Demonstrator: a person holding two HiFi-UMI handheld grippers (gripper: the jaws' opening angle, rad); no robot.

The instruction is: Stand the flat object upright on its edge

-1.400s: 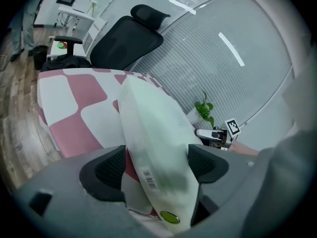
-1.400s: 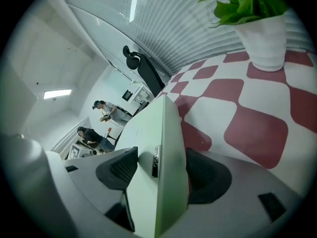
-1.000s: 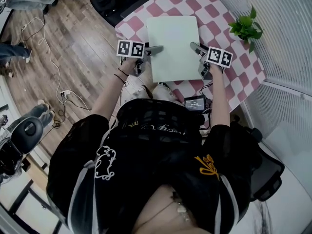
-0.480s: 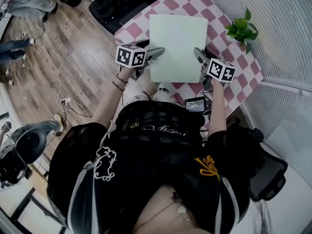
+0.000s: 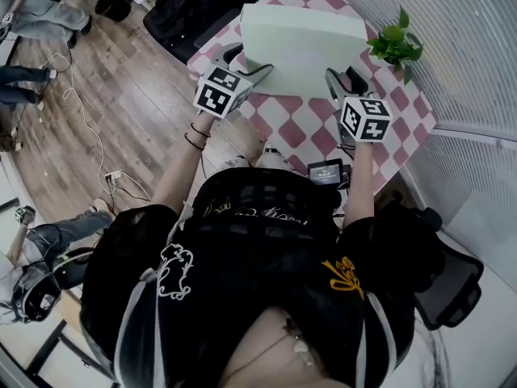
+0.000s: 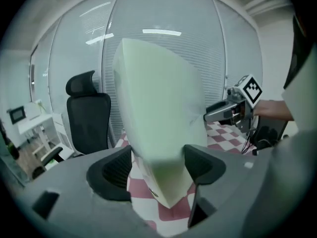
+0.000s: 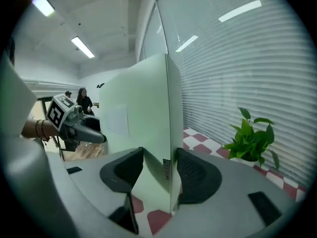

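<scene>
The flat object is a pale green slab, held up over the pink-and-white checkered table and tilted up towards standing, its broad face showing to the head view. My left gripper grips its left edge and my right gripper its right edge. Both pairs of jaws have just been closing, with the slab between them. In the left gripper view the slab fills the gap of the left gripper, pads pressed on it. In the right gripper view its edge is clamped in the right gripper.
A potted green plant stands at the table's right, close to the blinds. A black office chair sits beyond the table's far left. A small black device lies at the near edge. Cables and people are on the wooden floor at left.
The slab lay flat on the table; now it is lifted and tipped up. Both grippers have risen with it and rolled, marker cubes turned.
</scene>
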